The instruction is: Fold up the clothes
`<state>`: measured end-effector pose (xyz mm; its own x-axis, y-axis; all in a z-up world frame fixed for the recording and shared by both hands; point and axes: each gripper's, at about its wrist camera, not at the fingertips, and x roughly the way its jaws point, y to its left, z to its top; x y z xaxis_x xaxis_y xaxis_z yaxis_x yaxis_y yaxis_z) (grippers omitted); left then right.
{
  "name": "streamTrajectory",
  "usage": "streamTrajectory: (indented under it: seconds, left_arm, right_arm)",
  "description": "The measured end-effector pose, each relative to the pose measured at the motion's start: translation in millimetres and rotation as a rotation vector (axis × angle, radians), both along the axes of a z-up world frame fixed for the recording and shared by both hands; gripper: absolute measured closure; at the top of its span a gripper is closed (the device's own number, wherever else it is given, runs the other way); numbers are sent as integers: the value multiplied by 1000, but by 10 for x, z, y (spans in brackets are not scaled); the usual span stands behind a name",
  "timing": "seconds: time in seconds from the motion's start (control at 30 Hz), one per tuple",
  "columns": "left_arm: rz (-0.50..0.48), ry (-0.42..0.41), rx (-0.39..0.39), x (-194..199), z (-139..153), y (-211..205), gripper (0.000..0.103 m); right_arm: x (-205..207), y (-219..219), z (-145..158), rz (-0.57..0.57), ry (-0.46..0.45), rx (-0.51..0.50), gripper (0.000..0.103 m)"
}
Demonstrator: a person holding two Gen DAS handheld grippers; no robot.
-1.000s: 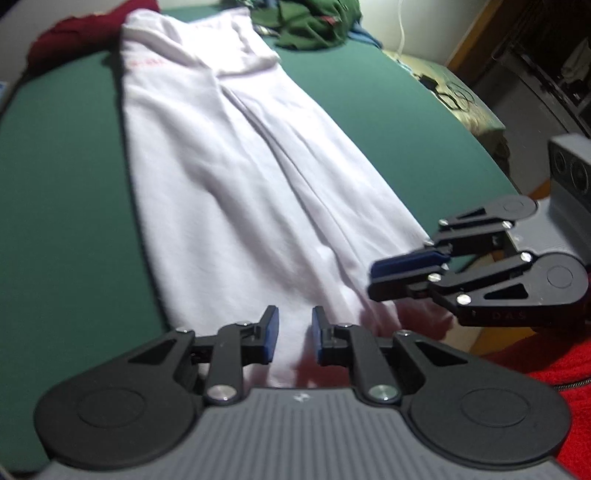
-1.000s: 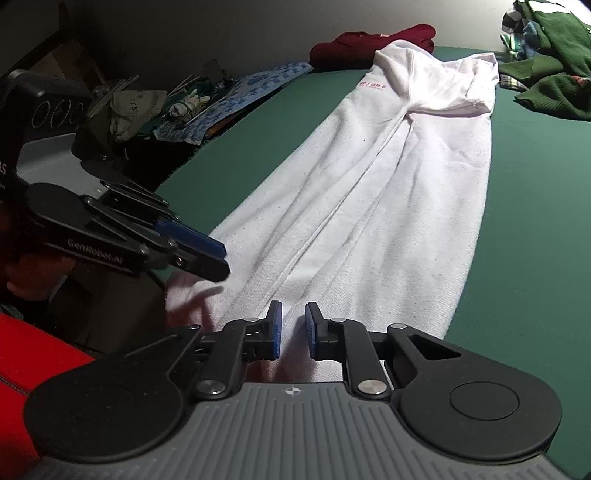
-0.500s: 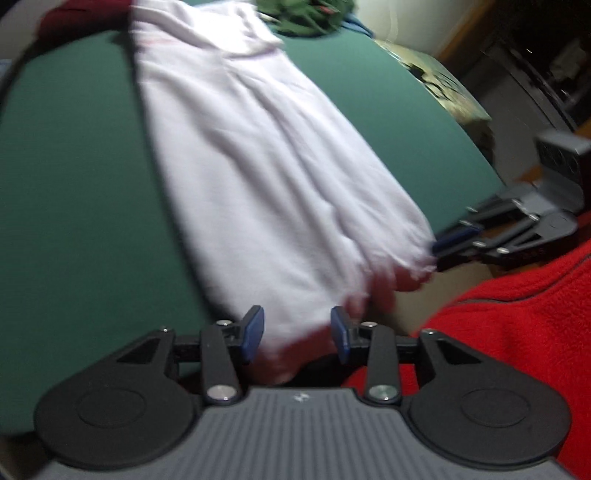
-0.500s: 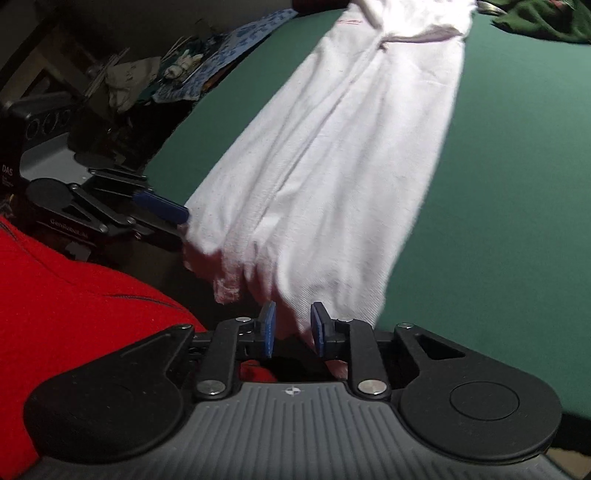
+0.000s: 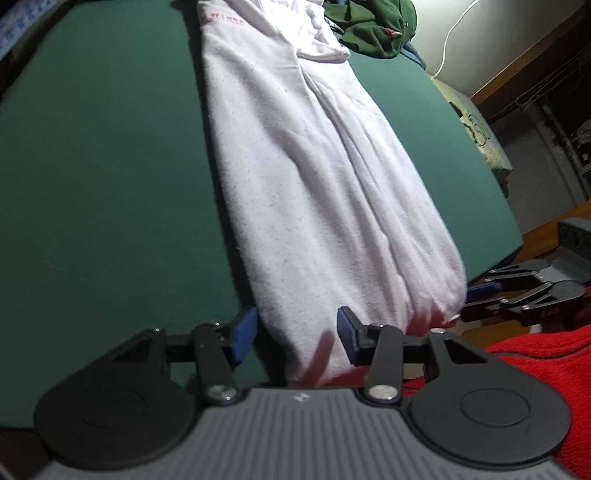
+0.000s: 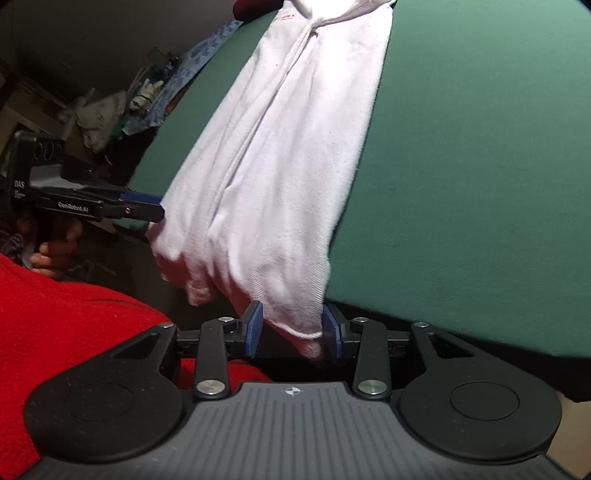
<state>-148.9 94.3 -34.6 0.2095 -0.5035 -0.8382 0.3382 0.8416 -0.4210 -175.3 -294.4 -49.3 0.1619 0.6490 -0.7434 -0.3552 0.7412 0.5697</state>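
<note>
Two hand-held grippers are set at the near hem of white trousers [image 5: 306, 177] laid lengthwise on the green surface [image 5: 99, 166], waistband at the far end, legs stacked side by side. Left hand-held gripper [image 5: 297, 334]: blue pads apart, one leg's cuff lying between them, nothing clamped. Right hand-held gripper [image 6: 291, 332]: pads apart too, straddling the other cuff corner, which hangs off the surface edge just ahead of it; no pinch is seen.

Step in hand, as judged: cuffs being taken up for a lengthwise fold toward the waistband, or just let go after the legs were straightened. Either reading fits.

If a fold follows, both cuffs would need to be pinched through all layers and carried level, so the legs are not skewed.

Fabric: soft cotton knit, creased along the inseam, small red print near the waist. Dark green clothes [image 5: 373, 29] lie beyond, far right of the left hand-held gripper. Red sleeve [image 6: 74, 332] sits left of the right one.
</note>
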Motion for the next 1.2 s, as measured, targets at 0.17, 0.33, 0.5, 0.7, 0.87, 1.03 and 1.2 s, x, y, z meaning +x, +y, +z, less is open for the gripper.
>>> streamTrajectory:
  seconds: [0.17,0.33,0.5,0.7,0.87,1.03,1.2]
  left_arm:
    - [0,39,-48,-99,-22,-3,58]
    - [-14,61,-58,-233,-29,-60,61]
    - [-9,94,-50,-316,-123,-46,61]
    - [4,135,-24,-320,-339,-27,61]
    - [-2,137,0,-246,-447,-113,65]
    - [-2,128,42,-225,-437,-145,94]
    - [-46,78,116,-274,-246,-260,102]
  right_arm:
    - [24,-18,0,5,17,22,63]
    - [34,24,-9,24,16,30,64]
    - [49,25,-21,38,29,24,64]
    - [53,1,-67,25,55,8,64]
    - [63,52,-126,27,61,-20,64]
    - [42,39,-104,26,39,-27,89]
    - [10,63,-15,58,4,-30,91]
